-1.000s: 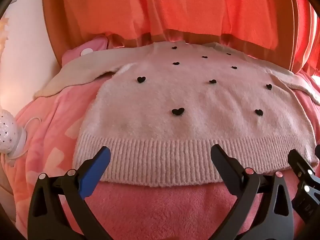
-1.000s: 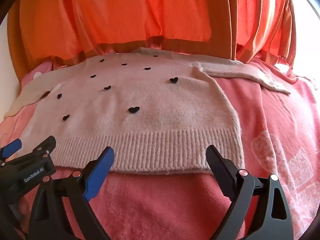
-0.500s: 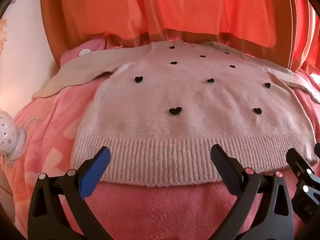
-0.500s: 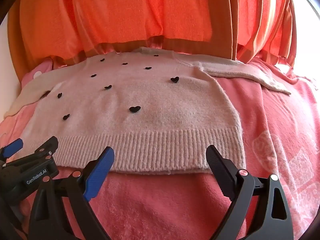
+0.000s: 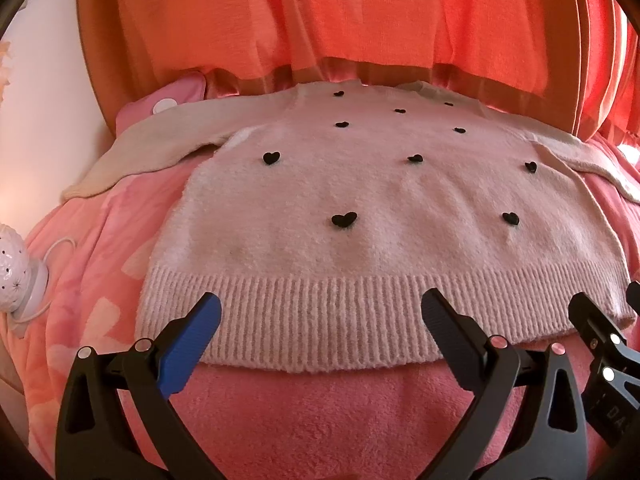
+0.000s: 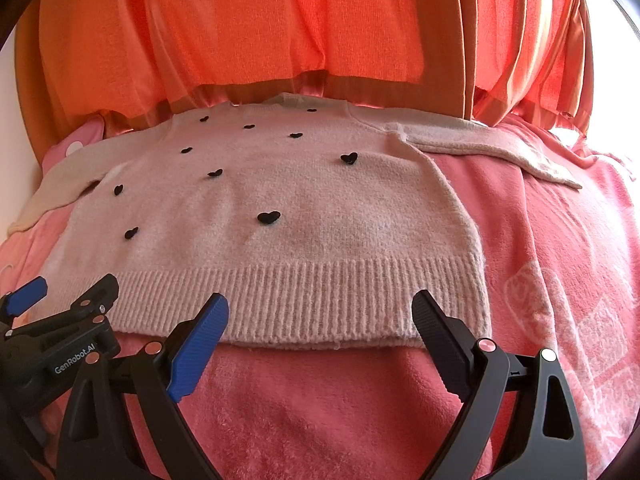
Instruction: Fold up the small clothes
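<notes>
One sweater (image 5: 360, 208), ten black hearts (image 5: 344, 220), one blanket (image 5: 320, 412), two grippers (image 5: 320, 320)

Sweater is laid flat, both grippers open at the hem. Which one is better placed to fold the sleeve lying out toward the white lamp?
Left. The left gripper sits at the hem nearer that sleeve and the lamp. The right gripper is at the sweater's opposite corner and would have to cross over.

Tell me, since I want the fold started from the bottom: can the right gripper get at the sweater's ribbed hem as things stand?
Probably yes. The right gripper is open, its fingertips over the ribbed hem of the sweater, which lies flat on the pink blanket. Nothing lies between.
</notes>
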Demonstrator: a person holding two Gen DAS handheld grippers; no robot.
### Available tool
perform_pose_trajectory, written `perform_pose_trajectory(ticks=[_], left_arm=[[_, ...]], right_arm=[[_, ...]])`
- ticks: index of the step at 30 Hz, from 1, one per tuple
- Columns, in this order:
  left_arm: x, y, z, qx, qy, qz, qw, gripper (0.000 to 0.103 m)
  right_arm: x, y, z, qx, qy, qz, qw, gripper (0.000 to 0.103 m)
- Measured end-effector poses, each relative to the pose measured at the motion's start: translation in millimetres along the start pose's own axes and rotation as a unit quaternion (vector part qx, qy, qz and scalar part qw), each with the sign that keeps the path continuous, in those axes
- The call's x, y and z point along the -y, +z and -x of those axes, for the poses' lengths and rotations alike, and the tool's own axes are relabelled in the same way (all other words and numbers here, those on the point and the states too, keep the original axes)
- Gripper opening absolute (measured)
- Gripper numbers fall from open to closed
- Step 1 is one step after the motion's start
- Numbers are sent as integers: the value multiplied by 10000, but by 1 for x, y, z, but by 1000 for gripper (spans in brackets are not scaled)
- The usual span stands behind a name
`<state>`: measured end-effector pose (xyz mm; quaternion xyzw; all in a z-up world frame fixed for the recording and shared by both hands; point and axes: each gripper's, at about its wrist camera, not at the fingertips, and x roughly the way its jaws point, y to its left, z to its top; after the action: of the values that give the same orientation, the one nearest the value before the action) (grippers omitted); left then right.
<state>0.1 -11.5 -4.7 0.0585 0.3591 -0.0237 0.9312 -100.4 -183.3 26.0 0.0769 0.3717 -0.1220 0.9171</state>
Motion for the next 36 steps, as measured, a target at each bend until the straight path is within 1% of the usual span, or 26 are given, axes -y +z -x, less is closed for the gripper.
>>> perform_pose_trajectory(ticks=[36], left_arm=[[4, -1, 0, 49, 6, -51, 10000, 98]], right_arm=[[-1, -1, 0, -4, 2, 16, 10000, 90]])
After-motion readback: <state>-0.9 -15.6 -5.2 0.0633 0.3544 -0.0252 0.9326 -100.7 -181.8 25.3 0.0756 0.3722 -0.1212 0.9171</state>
